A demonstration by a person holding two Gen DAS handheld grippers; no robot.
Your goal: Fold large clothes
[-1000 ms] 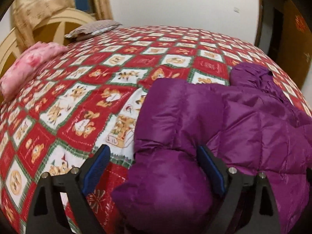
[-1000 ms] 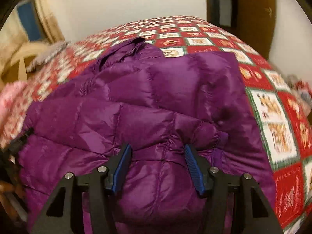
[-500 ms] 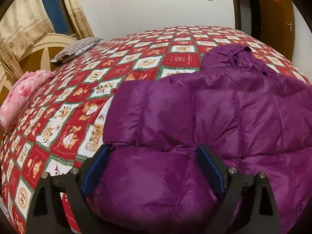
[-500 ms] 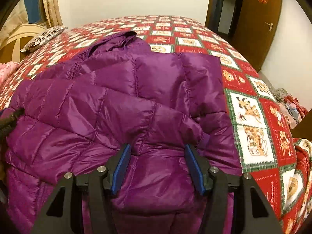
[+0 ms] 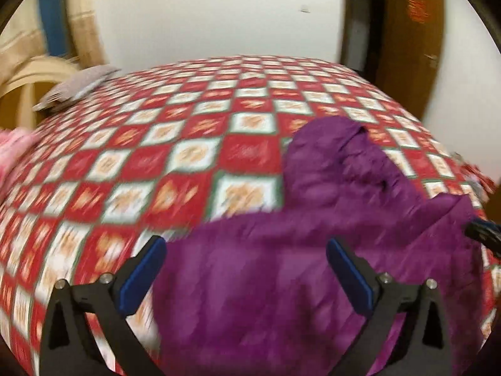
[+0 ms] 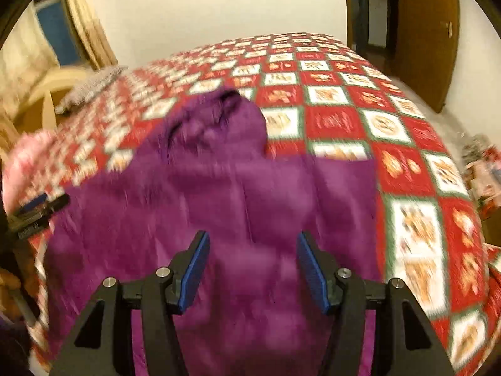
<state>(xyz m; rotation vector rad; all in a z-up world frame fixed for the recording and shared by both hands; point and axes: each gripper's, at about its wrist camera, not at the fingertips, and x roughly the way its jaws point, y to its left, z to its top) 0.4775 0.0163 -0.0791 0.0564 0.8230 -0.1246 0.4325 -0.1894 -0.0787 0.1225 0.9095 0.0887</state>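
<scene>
A purple puffer jacket (image 5: 313, 250) lies on the bed with its hood (image 5: 332, 144) pointing away from me. It also shows in the right wrist view (image 6: 238, 194), hood (image 6: 219, 119) at the far end. My left gripper (image 5: 245, 269) is open, its blue-padded jaws spread wide over the jacket's near left part. My right gripper (image 6: 252, 266) is open over the jacket's near right part. The left gripper's tip (image 6: 40, 206) shows at the left edge of the right wrist view. Both views are motion-blurred.
The bed has a red, white and green checked quilt (image 5: 188, 144). A grey pillow (image 5: 75, 87) and a pink bundle (image 5: 15, 150) lie at its left. A brown door (image 5: 410, 47) stands at the right. Clutter (image 6: 482, 169) lies on the floor right of the bed.
Both grippers have pulled back and up from the jacket, so more quilt and the far wall show. The jacket's near part now looks flatter. Both grippers stay open.
</scene>
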